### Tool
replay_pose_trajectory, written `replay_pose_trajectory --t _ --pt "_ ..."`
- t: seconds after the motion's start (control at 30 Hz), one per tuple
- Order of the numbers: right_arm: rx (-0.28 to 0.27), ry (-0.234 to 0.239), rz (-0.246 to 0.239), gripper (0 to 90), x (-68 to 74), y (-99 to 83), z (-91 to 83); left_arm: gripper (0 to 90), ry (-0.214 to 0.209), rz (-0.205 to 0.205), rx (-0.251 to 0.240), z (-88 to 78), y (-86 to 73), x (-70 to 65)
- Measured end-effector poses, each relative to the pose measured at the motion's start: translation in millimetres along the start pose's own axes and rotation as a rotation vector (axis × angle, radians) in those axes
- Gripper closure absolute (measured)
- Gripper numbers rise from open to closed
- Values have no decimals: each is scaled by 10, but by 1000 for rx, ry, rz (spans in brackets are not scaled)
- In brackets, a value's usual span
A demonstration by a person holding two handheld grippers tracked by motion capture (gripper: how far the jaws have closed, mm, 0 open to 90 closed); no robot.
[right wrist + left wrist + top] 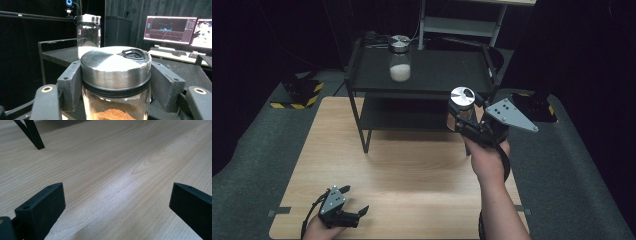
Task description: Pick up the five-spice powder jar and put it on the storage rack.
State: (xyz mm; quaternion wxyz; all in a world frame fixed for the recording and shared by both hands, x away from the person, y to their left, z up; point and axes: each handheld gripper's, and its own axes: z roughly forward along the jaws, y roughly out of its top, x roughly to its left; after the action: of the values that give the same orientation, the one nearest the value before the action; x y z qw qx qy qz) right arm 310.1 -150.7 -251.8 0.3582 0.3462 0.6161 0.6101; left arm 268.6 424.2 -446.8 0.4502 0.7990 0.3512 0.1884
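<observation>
Already lifted off the desk (412,170), a brown-powder jar (116,82) is clamped in the right tool (464,122) – shelving beside the white-powder jar (400,60) remains; the left tool (354,205) is rested, released

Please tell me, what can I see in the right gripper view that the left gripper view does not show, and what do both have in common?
Right gripper view: its jaws clamp a glass jar of brown powder just under the metal lid. Behind it, a jar of white powder stands on the black shelf rack, with lit monitors farther back.

Left gripper view: bare wooden tabletop between wide-open jaws that hold nothing, plus one black rack foot.

Shared: each looks along its own two black jaws, and both catch part of the rack.
</observation>
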Motion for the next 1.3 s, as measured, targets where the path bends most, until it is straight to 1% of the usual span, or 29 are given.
replay_pose_trajectory --t 0.13,0.47,0.67,1.1,1.23,1.27,1.3 --pt "-4 -4 7 321 -13 50 26 6 -1 -1 0 -2 -1 2" --pt "-10 -17 -13 321 -3 267 128 6 -6 -7 -2 -6 -6 15" --pt "-13 -21 -10 321 0 364 210 6 -7 -13 -6 -6 -13 16" --pt "-13 -35 -3 322 3 481 416 6 -12 -16 -8 -15 -20 29" --pt "-12 -47 8 322 -14 519 521 6 -14 -16 -8 -19 -22 31" --pt "-12 -47 8 322 -14 519 521 6 -14 -16 -8 -19 -22 31" --pt "-10 -51 13 322 -19 533 569 6 -14 -16 -8 -19 -22 32"
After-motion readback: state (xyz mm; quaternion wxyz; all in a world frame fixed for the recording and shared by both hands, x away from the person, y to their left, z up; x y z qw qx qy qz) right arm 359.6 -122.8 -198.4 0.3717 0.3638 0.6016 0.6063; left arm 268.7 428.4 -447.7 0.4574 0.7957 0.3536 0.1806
